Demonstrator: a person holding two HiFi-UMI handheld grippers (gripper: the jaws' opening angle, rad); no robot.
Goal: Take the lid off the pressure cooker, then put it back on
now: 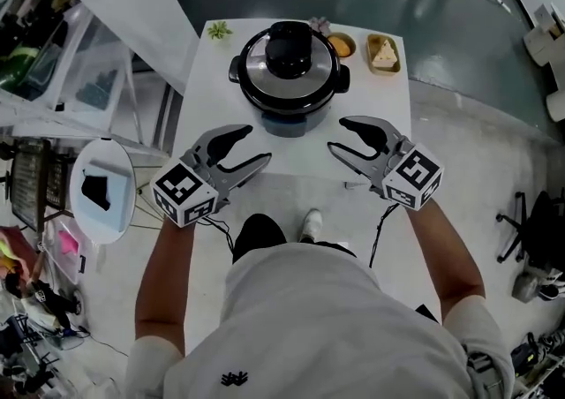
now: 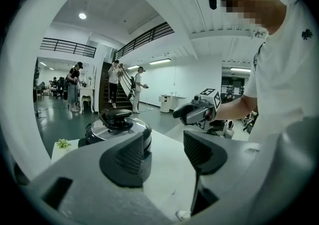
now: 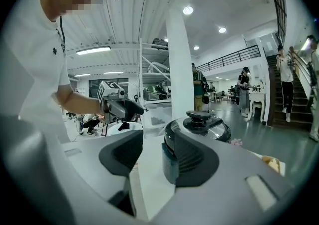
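The pressure cooker (image 1: 289, 79) stands at the back middle of the white table (image 1: 388, 124), dark-bodied, with its steel lid and black knob (image 1: 290, 48) on top. My left gripper (image 1: 254, 146) hovers over the table's front left, open and empty, and points toward the cooker's near left side. My right gripper (image 1: 339, 135) mirrors it at the front right, also open and empty. In the left gripper view the cooker (image 2: 117, 129) sits behind the left jaw of the left gripper (image 2: 164, 152). In the right gripper view the cooker (image 3: 199, 129) sits behind the right jaw of the right gripper (image 3: 152, 157).
Behind the cooker are a small green plant (image 1: 218, 31), a round dish of orange food (image 1: 341, 45) and a small tray of food (image 1: 383, 53). A round white stand (image 1: 101, 187) stands left of the table. Several people stand near a staircase (image 2: 117, 87) far off.
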